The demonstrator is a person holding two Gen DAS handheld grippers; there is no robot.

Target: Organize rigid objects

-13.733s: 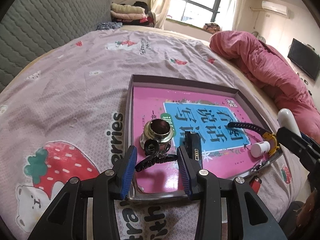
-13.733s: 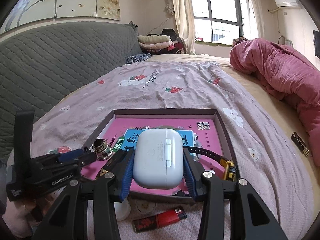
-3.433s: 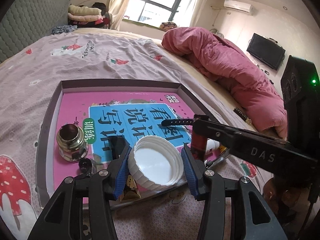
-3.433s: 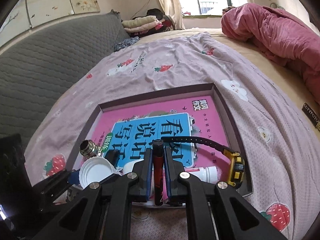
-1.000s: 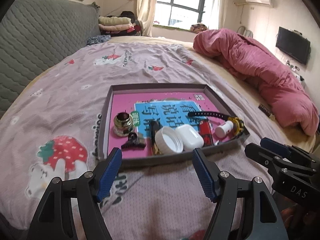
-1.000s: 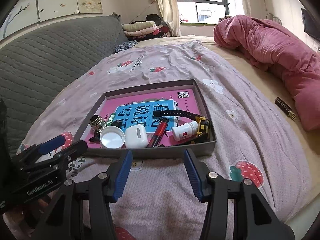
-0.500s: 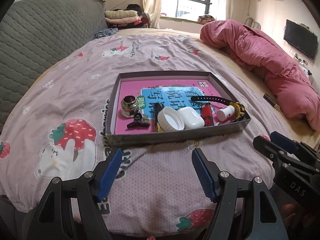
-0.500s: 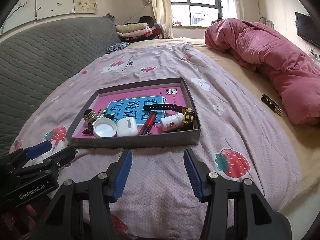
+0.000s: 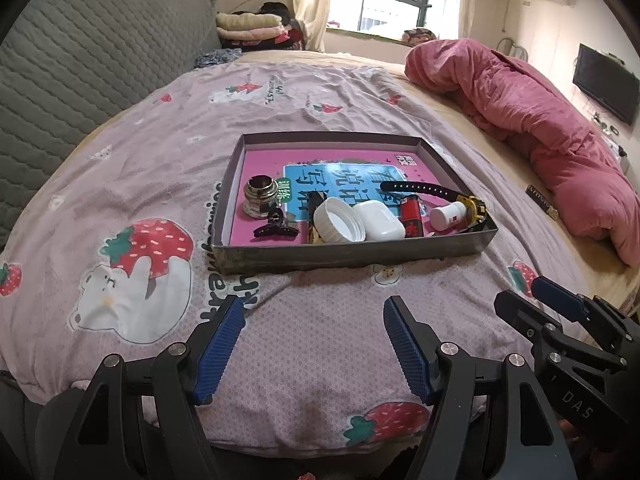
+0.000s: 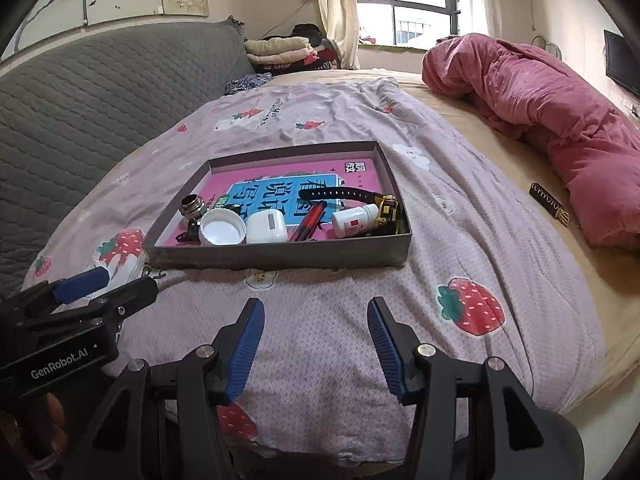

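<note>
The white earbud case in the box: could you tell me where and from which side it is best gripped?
Probably from above, across the white earbud case on its two long flat sides. It lies flat between the white jar lid and the red lighter, leaving little room, and the box wall blocks a low approach.

Shiny metal fitting (image 9: 261, 193), matt cardboard tray (image 9: 352, 251)

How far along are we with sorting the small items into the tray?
Mostly done: the tray already holds the white cap, earbud case, red lighter, small bottle, hair clip and metal fitting. Nothing in hand: left gripper and right gripper are open and empty. One dark bar lies outside on the bed.
</note>
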